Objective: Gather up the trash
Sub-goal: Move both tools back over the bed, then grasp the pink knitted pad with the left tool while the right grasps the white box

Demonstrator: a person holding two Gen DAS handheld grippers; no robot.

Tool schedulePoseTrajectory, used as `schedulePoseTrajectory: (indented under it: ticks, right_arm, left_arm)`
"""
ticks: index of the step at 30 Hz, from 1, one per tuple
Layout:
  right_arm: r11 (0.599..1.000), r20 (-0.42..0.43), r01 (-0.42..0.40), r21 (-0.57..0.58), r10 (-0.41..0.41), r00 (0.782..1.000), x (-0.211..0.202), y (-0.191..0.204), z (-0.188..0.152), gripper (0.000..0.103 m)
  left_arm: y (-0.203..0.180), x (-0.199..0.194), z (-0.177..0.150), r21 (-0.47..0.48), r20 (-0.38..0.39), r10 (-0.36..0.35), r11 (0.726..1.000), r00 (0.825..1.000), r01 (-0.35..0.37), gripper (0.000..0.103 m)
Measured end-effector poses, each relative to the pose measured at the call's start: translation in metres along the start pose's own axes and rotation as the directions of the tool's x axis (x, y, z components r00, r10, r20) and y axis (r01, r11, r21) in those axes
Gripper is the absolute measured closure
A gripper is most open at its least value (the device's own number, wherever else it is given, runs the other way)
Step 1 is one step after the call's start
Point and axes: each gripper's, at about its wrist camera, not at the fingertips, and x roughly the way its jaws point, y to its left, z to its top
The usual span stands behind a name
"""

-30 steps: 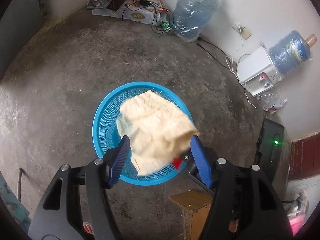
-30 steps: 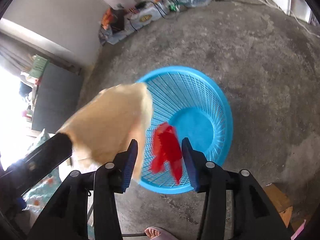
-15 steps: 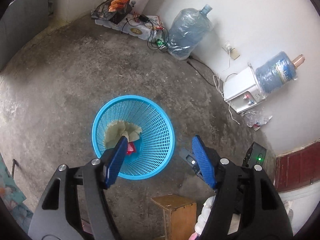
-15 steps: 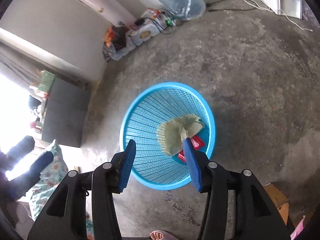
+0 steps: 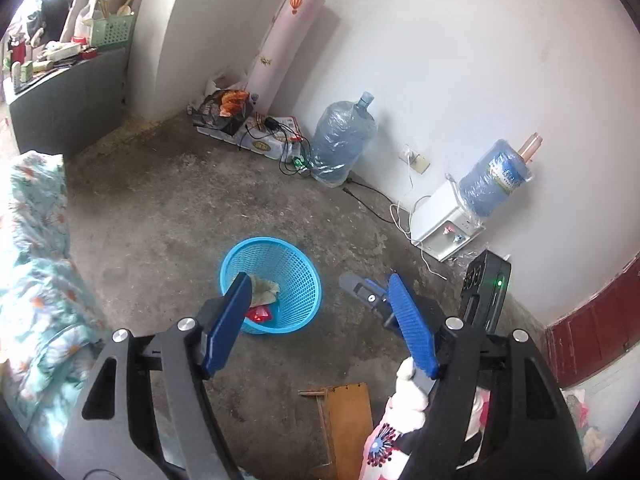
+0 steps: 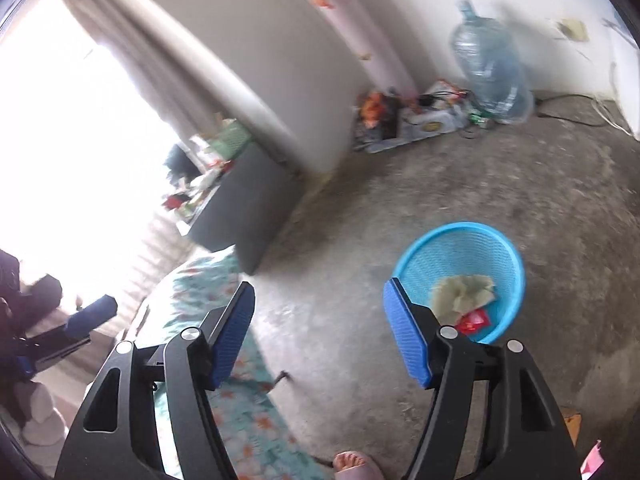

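Down on the concrete floor, the blue basket [image 5: 271,285] holds the crumpled yellowish paper [image 6: 462,291] and, at its six o'clock, a red wrapper [image 6: 474,320]. Left gripper [image 5: 320,320] and right gripper [image 6: 318,330], jaws widening, carry nothing, presumably freed for more litter.

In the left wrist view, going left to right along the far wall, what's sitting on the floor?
Dark cabinet → rolled poster leaning on the wall → big water jug → wall socket → white water dispenser with a bottle on top.
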Motion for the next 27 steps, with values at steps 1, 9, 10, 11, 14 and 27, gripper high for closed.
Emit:
schedulePoseTrajectory:
  ticks: [1, 9, 10, 11, 14, 27]
  right_arm:
    - [1.000, -0.008, -0.017, -0.016, 0.017, 1.000, -0.004, 0.012, -0.001, 0.035]
    - [0.982, -0.178, -0.170, -0.077, 0.154, 0.972, -0.009, 0.097, -0.023, 0.034]
    - [0.978, -0.201, -0.188, -0.086, 0.168, 0.965, -0.008, 0.108, -0.027, 0.034]
    - [0.974, -0.224, -0.207, -0.093, 0.182, 0.958, -0.008, 0.120, -0.033, 0.034]
    - [0.958, -0.297, -0.264, -0.115, 0.220, 0.929, -0.001, 0.158, -0.046, 0.034]
    - [0.908, -0.651, -0.392, 0.149, 0.389, 0.652, 0.111, 0.296, -0.136, 0.034]
  left_arm:
    - [0.008, -0.023, -0.006, -0.004, 0.017, 0.017, 1.000, 1.000, -0.017, 0.035]
    - [0.079, -0.200, -0.090, -0.124, 0.166, 0.167, 0.981, 0.972, -0.147, 0.031]
    - [0.091, -0.221, -0.103, -0.156, 0.188, 0.204, 0.972, 0.961, -0.176, 0.031]
    - [0.103, -0.243, -0.116, -0.190, 0.208, 0.246, 0.960, 0.947, -0.207, 0.030]
    - [0.150, -0.308, -0.153, -0.325, 0.247, 0.401, 0.892, 0.882, -0.314, 0.025]
    - [0.306, -0.389, -0.239, -0.674, 0.040, 0.634, 0.587, 0.772, -0.447, 0.021]
